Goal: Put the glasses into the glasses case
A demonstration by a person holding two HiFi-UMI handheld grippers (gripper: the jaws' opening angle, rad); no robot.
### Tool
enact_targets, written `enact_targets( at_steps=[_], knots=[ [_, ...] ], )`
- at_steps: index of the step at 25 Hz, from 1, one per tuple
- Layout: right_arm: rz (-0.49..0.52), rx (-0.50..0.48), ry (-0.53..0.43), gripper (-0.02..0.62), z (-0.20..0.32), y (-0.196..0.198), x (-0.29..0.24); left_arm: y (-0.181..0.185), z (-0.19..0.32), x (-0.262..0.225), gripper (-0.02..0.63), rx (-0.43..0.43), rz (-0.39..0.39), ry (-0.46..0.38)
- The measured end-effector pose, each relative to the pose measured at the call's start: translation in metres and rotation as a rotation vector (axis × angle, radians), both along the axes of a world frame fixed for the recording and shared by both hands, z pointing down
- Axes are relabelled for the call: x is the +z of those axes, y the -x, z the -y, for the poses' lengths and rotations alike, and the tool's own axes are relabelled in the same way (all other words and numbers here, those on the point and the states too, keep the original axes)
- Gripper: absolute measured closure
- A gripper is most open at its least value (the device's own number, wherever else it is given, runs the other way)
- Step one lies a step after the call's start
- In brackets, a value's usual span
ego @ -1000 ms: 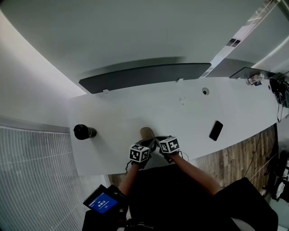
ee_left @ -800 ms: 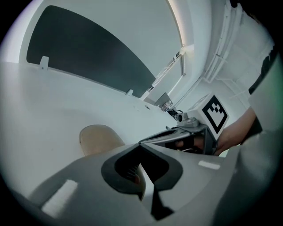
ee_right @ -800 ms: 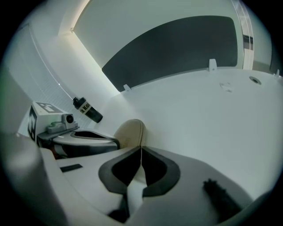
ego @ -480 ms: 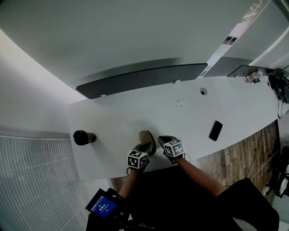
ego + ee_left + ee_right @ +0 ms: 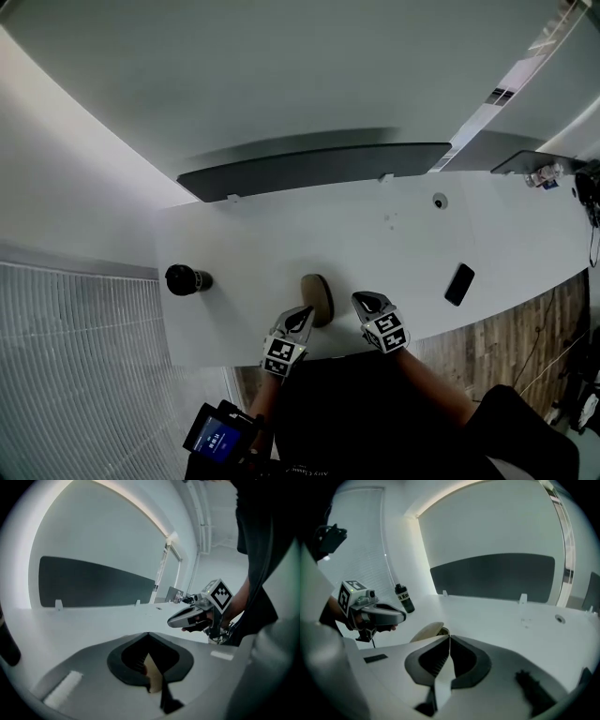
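Closed and empty, the left tongs (image 5: 300,319) and right tongs (image 5: 363,300) are flanking the tan oval glasses case (image 5: 318,298) at the white counter's (image 5: 244,244) front edge. Its long axis is running front-to-back, with the left tongs nearer. No glasses are showing.

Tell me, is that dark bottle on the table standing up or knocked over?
Upright. In the right gripper view the bottle stands on its base on the table, cap up.

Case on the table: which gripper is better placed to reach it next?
Left, probably: the left gripper lies close by the near end of the case; the right gripper sits apart to its right. Both are shut and must open first.
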State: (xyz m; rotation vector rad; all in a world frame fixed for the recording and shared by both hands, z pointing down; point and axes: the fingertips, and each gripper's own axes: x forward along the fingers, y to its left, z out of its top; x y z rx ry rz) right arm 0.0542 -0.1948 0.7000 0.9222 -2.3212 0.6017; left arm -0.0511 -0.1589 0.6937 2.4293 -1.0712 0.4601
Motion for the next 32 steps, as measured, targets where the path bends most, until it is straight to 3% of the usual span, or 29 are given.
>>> enact_targets(
  at_steps=[4,10,17,20,24,32],
  knots=[
    [-0.009,-0.063,-0.065,0.584,-0.005,0.004,-0.006,-0.001,0.0,-0.009,0.598,-0.036,0.048,-0.066],
    [0.002,-0.125,-0.083,0.586,-0.008,-0.001,-0.004,-0.022,-0.016,0.011,0.598,-0.047,0.136,-0.017],
    [0.008,-0.176,-0.074,0.586,-0.01,-0.055,0.013,-0.057,-0.045,0.03,0.598,-0.084,0.192,0.054],
    [-0.002,-0.231,-0.086,0.586,-0.008,-0.079,0.022,-0.067,-0.057,0.032,0.598,-0.098,0.213,0.061],
    [-0.001,-0.231,-0.087,0.586,-0.001,-0.1,0.026,-0.075,-0.076,0.03,0.598,-0.117,0.238,0.051],
    [0.01,-0.257,-0.184,0.586,-0.006,-0.071,-0.018,-0.073,-0.071,0.013,0.598,-0.129,0.205,-0.002]
  ],
)
